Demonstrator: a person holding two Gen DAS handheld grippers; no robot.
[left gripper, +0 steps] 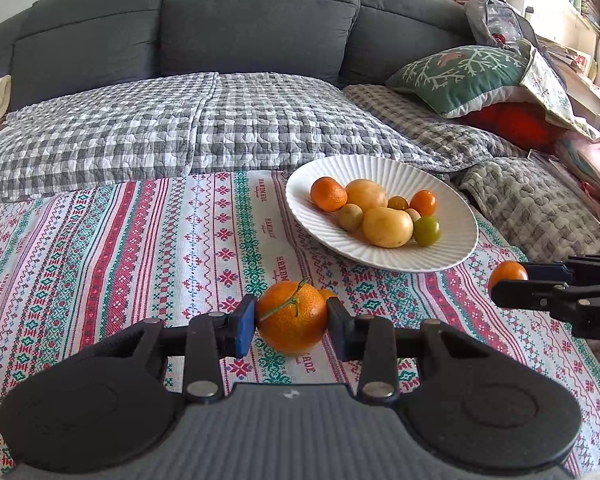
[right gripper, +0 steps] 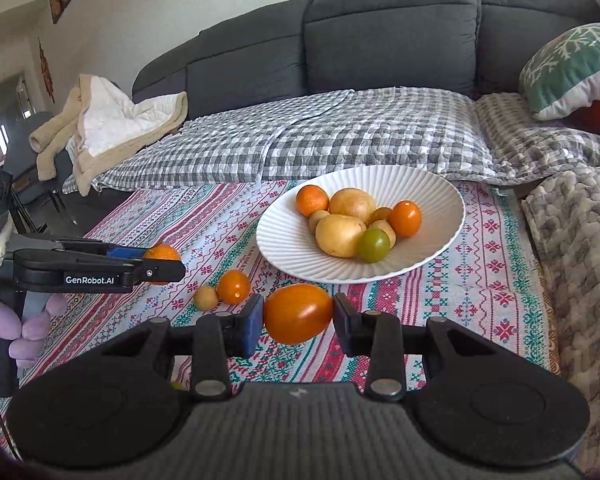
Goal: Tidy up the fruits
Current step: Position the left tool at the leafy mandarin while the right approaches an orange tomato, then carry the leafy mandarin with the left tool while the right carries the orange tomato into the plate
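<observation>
Now both jaws hold fruit — left gripper (left gripper: 291,322) w/ mandarin (left gripper: 292,318), right gripper (right gripper: 299,320) w/ orange tomato (right gripper: 298,313) — lift gently, release low over plate (right gripper: 440,196).

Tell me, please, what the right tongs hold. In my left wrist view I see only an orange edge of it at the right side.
Observer: The right tongs are closed on an oval orange fruit with smooth, shiny skin.
Operator: Do other fruits lie loose on the cloth?
Observer: Yes, two. A small orange fruit and a small tan fruit lie side by side, left of the held one and short of the white plate.
Operator: How do my left tongs look from the side?
Observer: The left tongs grip the mandarin, and a purple-gloved hand holds their handle.
</observation>
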